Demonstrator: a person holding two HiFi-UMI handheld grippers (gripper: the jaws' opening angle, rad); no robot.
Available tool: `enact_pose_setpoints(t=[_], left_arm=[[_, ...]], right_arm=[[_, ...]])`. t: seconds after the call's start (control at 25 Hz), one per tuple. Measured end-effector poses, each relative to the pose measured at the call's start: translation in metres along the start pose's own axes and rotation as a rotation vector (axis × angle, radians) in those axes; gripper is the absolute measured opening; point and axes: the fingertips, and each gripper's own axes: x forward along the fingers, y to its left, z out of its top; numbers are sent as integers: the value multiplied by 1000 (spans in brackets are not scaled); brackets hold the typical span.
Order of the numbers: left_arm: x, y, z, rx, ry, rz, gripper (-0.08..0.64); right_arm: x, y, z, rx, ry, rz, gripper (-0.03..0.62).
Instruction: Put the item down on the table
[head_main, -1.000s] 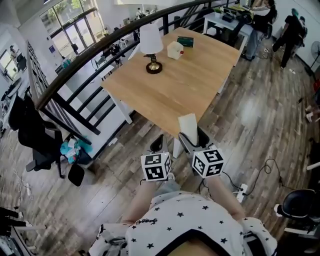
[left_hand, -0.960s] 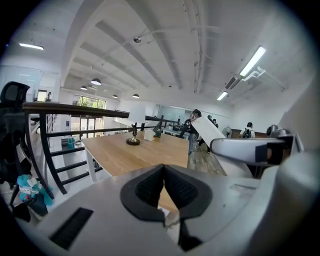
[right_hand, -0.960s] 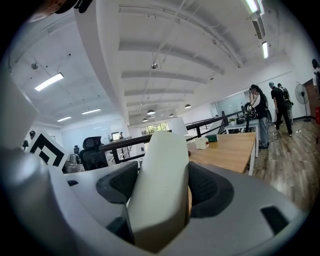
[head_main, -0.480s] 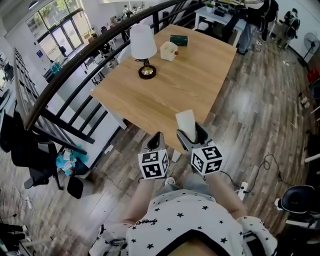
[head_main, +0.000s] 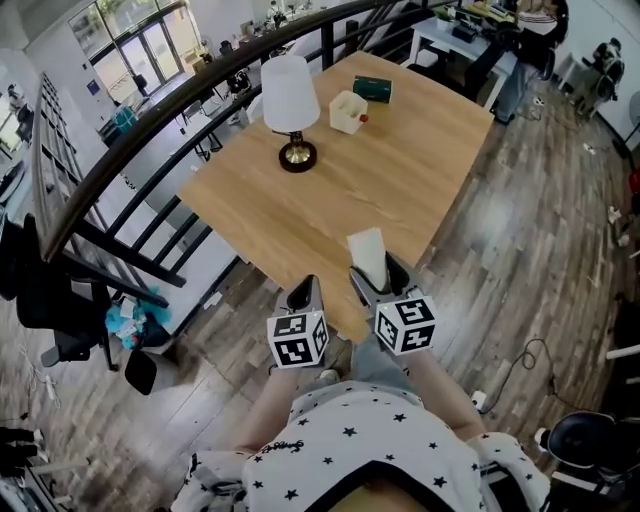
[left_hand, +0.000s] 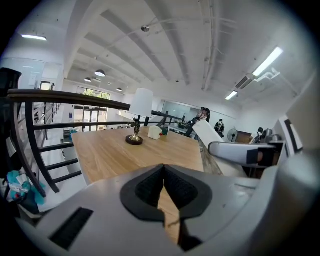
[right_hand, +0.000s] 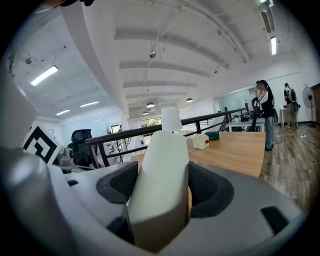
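The item is a pale white flat block (head_main: 367, 251) that stands up between the jaws of my right gripper (head_main: 378, 276), which is shut on it. In the right gripper view the block (right_hand: 160, 175) fills the gap between both dark pads. It hangs over the near edge of the wooden table (head_main: 400, 170). My left gripper (head_main: 304, 293) is beside it on the left, also at the table's near edge. Its pads (left_hand: 150, 186) meet at the tips with nothing between them. The left gripper view shows the block (left_hand: 207, 134) to its right.
At the table's far side stand a white-shaded lamp (head_main: 288, 100), a small white box (head_main: 347, 110) and a dark green box (head_main: 372, 88). A black railing (head_main: 130, 150) runs along the table's left. Wooden floor lies to the right, with people far back.
Both grippers have come forward from over the floor to the table's near edge, the right one still carrying the white block. The table now looks closer.
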Motion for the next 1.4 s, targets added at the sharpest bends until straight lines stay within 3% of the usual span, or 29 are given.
enact_pose_setpoints(t=[0.68, 0.88, 1.12, 1.4], left_arm=[[88, 7, -14, -34, 104, 67, 12], [104, 12, -20, -45, 131, 69, 12], [113, 22, -26, -59, 155, 82, 12], [119, 32, -27, -74, 167, 91, 12]], right_arm=[[126, -70, -50, -48, 232, 71, 308], [154, -78, -73, -78, 295, 87, 305], [179, -86, -93, -14, 362, 92, 305], [200, -81, -125, -56, 461, 95, 305]])
